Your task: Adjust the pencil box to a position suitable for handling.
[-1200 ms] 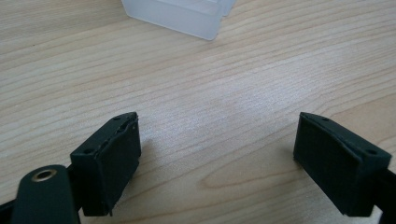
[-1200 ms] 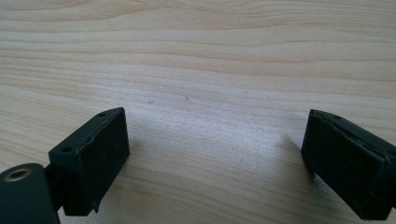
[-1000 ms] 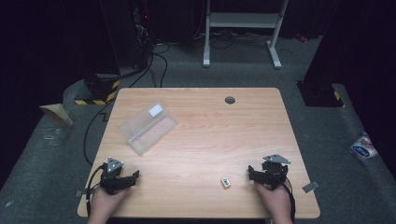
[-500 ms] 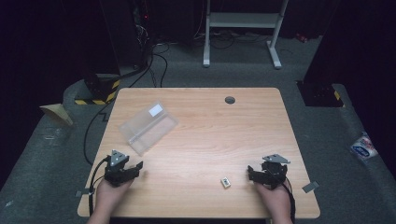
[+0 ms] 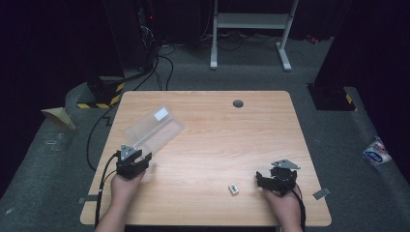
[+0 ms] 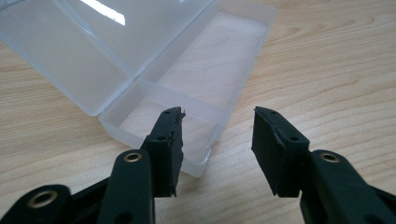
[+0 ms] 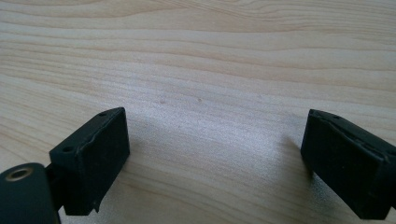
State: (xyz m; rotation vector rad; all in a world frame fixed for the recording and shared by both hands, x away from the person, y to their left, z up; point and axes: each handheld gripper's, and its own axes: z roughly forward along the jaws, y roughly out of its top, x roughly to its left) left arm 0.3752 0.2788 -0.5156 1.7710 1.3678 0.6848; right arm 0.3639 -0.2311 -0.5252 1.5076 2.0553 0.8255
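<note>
Clear plastic box open, empty; left tongs closing, straddling its corner wall; right tongs apart.

The box is clear, shiny, smooth plastic. The table is pale, smooth wood with lines.

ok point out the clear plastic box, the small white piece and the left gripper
clear plastic box (image 6: 205, 88), left gripper view, its floor
small white piece (image 5: 233, 188), high view, its top
left gripper (image 6: 217, 140), left gripper view, midway between fingertips

Tabletop: we see light wood grain.
Box: clear, colourless plastic.
Left tool: black.
Right tool: black.
</note>
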